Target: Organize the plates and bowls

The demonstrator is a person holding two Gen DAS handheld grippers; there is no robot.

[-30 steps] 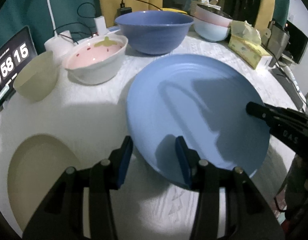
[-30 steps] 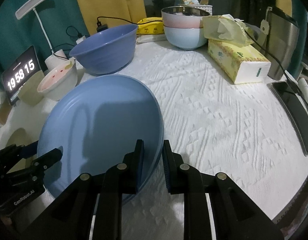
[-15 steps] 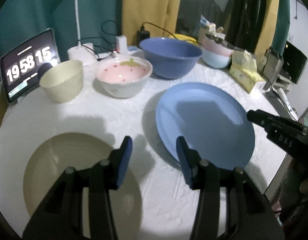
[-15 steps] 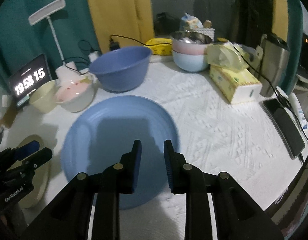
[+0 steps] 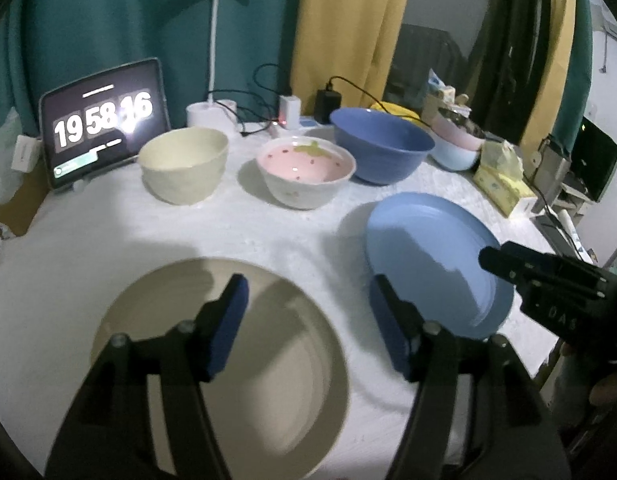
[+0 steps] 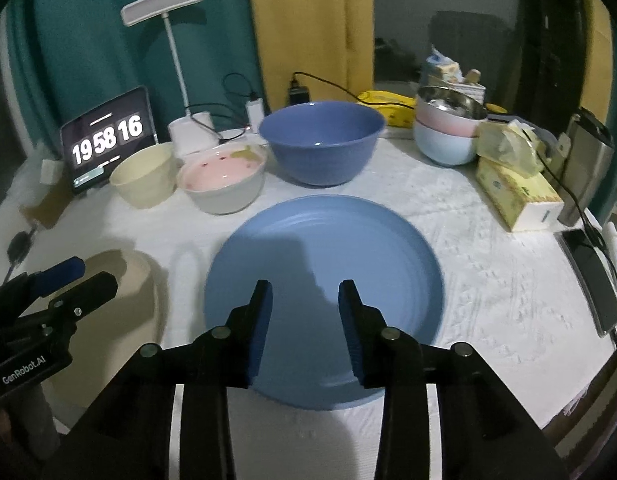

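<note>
Both hand-held grippers, left (image 5: 306, 300) and right (image 6: 305, 298), are withdrawn from the blue plate (image 6: 324, 264). Jaws just opening, empty. Plate flat on worktop (image 6: 488, 264).

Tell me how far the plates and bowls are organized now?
Done: blue plate and beige plate lie flat side by side. In hand: nothing; left gripper and right gripper, just opening, are empty. Left: cream bowl, strawberry bowl, blue bowl stand unstacked.

My left hand-held gripper (image 5: 306, 300) hangs empty over the beige plate (image 5: 268, 380), its jaws having just been widening. The blue plate (image 5: 428, 252) seems flat on the worktop (image 5: 108, 240).
</note>
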